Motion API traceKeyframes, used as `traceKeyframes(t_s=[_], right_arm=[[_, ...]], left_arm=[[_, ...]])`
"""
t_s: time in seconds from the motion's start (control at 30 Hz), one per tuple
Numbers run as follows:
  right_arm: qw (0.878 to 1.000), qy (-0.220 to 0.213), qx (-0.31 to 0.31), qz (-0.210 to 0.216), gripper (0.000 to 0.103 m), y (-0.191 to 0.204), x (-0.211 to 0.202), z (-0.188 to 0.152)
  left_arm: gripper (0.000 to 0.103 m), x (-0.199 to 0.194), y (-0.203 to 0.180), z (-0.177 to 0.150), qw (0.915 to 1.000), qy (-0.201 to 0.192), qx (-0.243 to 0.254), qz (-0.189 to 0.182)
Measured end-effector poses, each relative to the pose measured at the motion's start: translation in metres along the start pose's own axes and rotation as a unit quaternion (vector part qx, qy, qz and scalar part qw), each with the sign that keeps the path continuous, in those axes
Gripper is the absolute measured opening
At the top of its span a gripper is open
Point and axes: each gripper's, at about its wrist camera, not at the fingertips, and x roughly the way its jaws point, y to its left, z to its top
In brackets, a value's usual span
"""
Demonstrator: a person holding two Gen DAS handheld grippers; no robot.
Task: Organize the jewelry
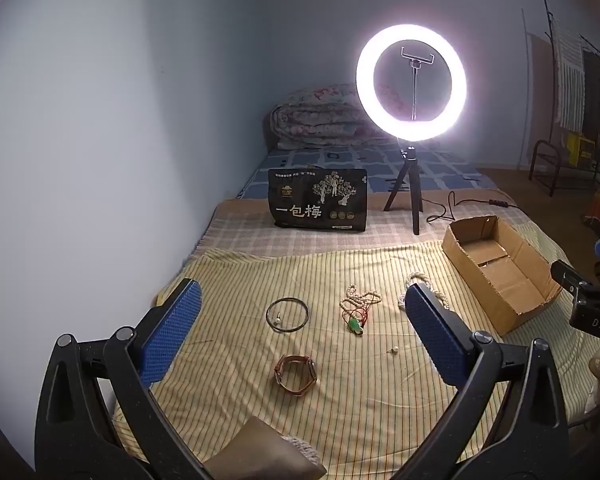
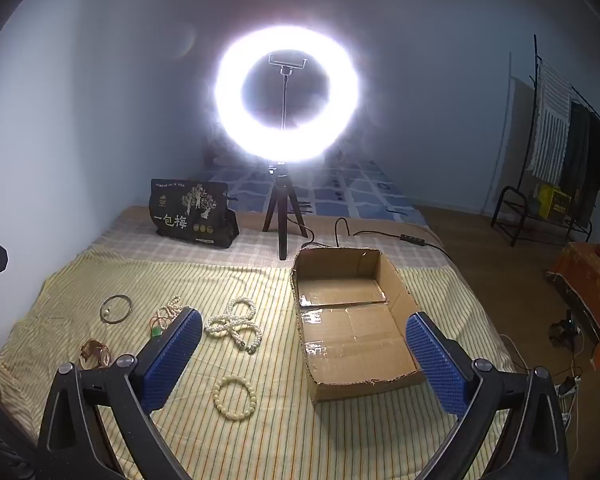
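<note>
Jewelry lies on a striped yellow cloth (image 1: 340,400) on a bed. A dark bangle (image 1: 287,315) has a small pearl earring inside it. A brown watch (image 1: 296,374), a bead string with a green pendant (image 1: 358,308), a loose pearl earring (image 1: 394,350) and a pearl necklace (image 2: 236,326) lie nearby. A cream bead bracelet (image 2: 235,398) lies in front. An open cardboard box (image 2: 352,320) stands to the right, empty. My left gripper (image 1: 300,340) is open above the watch. My right gripper (image 2: 304,356) is open, above the box's left edge.
A lit ring light on a tripod (image 1: 410,80) stands behind the cloth, its cable (image 2: 380,236) trailing right. A black snack bag (image 1: 318,200) stands at the back left. A folded quilt (image 1: 320,120) lies at the bed's far end. A clothes rack (image 2: 560,152) is at the right.
</note>
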Motion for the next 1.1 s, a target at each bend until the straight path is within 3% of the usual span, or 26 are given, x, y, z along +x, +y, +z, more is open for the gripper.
traceKeyframes(t_s=[1.1], right_arm=[[1.0, 0.0, 0.0, -0.001, 0.103, 0.0008, 0.0029, -0.0001]], left_arm=[[0.103, -0.0035, -0.0014, 0.0066, 0.9999, -0.01, -0.001, -0.007]])
